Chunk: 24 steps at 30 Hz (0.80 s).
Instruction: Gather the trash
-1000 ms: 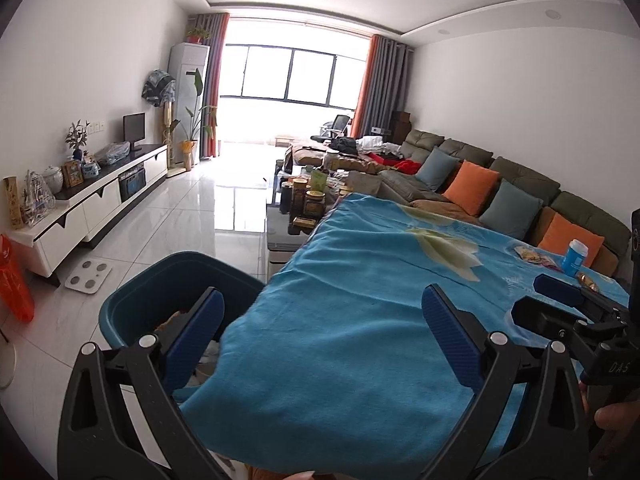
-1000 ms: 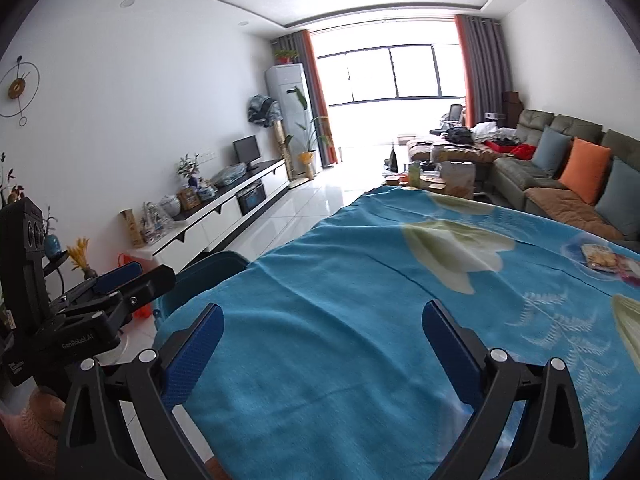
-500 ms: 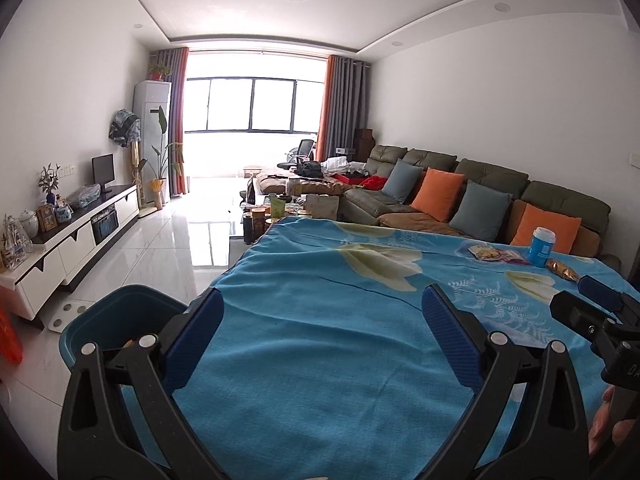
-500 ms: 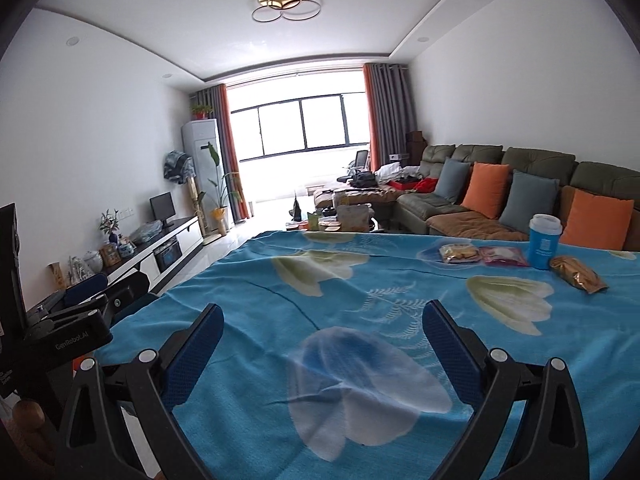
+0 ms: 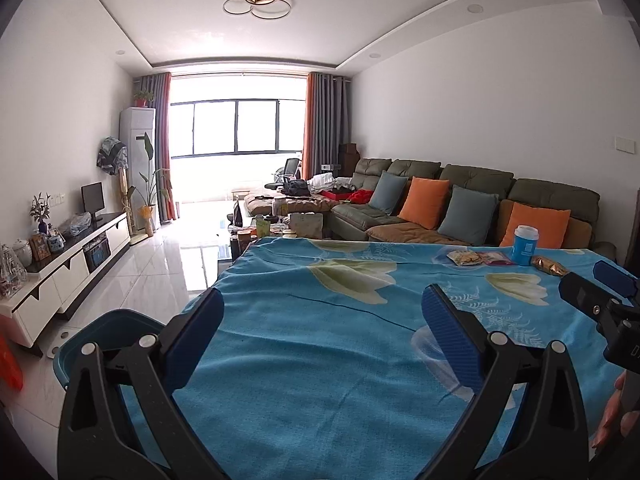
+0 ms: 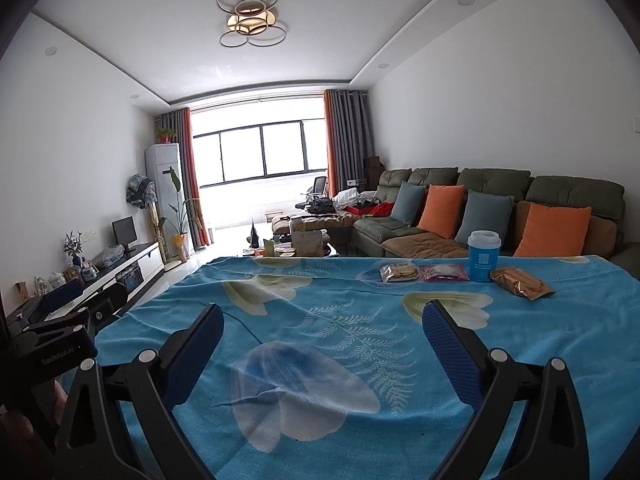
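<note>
Both the left gripper (image 5: pixel 320 332) and right gripper (image 6: pixel 322 344) hover with fingers spread wide and empty over the blue floral counter (image 6: pixel 320 340), likely lined up for the far-edge trash: paper cup (image 6: pixel 484 255), snack packets (image 6: pixel 398 273) and gold wrapper (image 6: pixel 520 282), with the bin (image 5: pixel 100 332) low left.

walls: white, plain
floor (image 5: pixel 132 280): glossy pale tiles
window (image 5: pixel 236 128): wide, bright, orange-grey curtains
sofa (image 6: pixel 500 208): olive, with orange and grey cushions
TV stand (image 5: pixel 60 268): white, along left wall
ceiling lamp (image 6: pixel 252 20): ringed, lit
</note>
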{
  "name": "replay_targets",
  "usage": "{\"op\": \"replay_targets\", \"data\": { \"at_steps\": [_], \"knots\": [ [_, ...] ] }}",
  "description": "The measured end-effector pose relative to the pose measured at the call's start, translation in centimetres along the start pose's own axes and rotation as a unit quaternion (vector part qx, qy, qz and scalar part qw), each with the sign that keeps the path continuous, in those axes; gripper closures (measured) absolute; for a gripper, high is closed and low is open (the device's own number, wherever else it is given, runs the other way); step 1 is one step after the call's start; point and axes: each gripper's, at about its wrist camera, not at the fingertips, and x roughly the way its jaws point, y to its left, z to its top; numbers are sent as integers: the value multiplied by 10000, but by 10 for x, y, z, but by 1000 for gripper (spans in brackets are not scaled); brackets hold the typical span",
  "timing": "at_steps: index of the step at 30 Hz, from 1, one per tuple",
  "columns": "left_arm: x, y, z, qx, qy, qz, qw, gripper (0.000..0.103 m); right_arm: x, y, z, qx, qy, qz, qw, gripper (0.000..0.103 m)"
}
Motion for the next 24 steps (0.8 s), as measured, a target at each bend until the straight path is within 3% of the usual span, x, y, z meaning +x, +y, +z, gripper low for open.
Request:
{"op": "replay_targets", "data": {
  "at_steps": [24],
  "knots": [
    [-3,1,-1,7,-59,4,10000,6,-9,-3,4,26,-163,-176,9997,7]
  ]
}}
